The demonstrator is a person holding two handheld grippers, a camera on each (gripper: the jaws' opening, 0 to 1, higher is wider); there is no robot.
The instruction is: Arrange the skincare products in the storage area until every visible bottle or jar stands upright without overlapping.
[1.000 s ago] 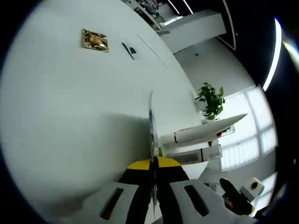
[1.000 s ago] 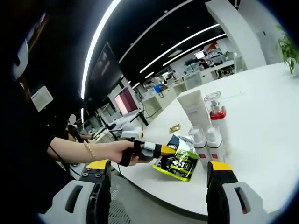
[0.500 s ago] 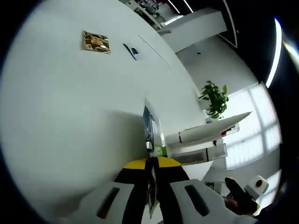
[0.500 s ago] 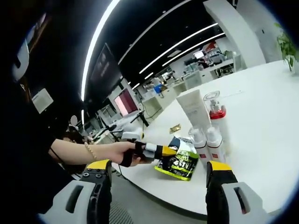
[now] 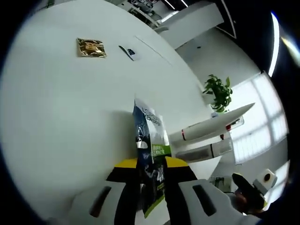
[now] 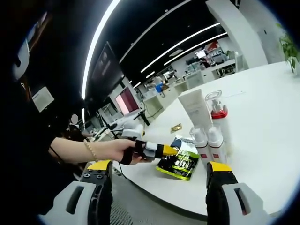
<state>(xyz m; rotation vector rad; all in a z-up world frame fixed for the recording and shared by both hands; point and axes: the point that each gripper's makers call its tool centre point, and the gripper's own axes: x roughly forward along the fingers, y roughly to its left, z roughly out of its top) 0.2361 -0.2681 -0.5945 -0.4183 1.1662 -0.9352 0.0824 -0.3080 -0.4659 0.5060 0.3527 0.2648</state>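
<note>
So my left gripper (image 5: 151, 176) has its jaws pressed onto a dark blue and green pouch (image 5: 149, 154), pinching it near one end so the thing sticks out ahead of the jaws over the white table (image 5: 61, 112). From the right gripper view you can see that same left gripper (image 6: 165, 150) in my hand (image 6: 123, 151) coming in from the left, with the pouch (image 6: 180, 161) hanging at a tilt right at the near table edge, just beside the bottles. My right gripper (image 6: 157, 180) is spread wide with nothing between the jaws, hanging off the table edge. The skincare stuff is bunched together: two small white bottles (image 6: 208, 143) side by side in front, a pump bottle with a red collar (image 6: 217, 117) behind them, and a tall white tube (image 6: 194, 107) next to that, all upright. Further out on the table there's a gold foil sachet (image 5: 91, 47) and a small dark sachet (image 5: 128, 51) lying flat, well apart from the cluster. A potted plant (image 5: 218, 92) sits off past the far side.
</note>
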